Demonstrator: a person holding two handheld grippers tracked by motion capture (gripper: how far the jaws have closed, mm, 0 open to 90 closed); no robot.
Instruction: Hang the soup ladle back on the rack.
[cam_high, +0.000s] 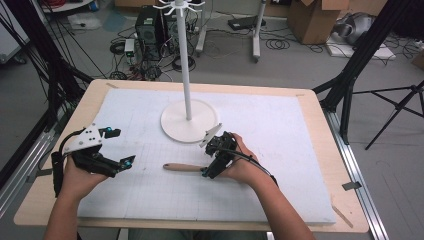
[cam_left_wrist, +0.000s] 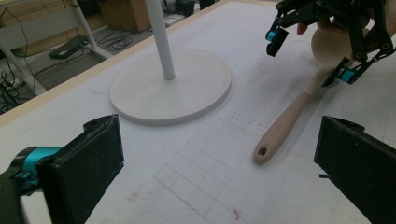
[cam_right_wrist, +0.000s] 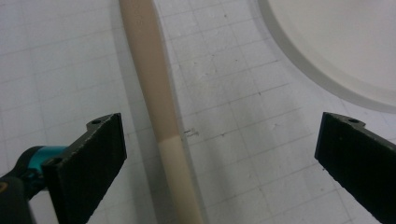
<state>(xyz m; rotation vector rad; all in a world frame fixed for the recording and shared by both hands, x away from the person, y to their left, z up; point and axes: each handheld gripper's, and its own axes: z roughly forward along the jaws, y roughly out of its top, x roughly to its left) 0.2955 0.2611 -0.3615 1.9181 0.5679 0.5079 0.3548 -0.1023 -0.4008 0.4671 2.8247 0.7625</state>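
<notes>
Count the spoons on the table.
1. A wooden spoon lies on the white mat in front of the stand base, its bowl end under the open right gripper.

Matt wooden spoon (cam_left_wrist: 285, 126) — smooth; white stand base (cam_left_wrist: 171, 88) matt, prob. plastic.

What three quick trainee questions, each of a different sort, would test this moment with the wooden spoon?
1. True or false: the right gripper has its jaws shut on the wooden spoon.
2. What lies flat on the white mat with its handle toward the left gripper?
3. The hanger stand's round base is: A) beyond the spoon, B) beside the person's elbow, C) off the table.

Key: 1 false, the jaws stand open around it; 2 the wooden spoon; 3 A.
</notes>
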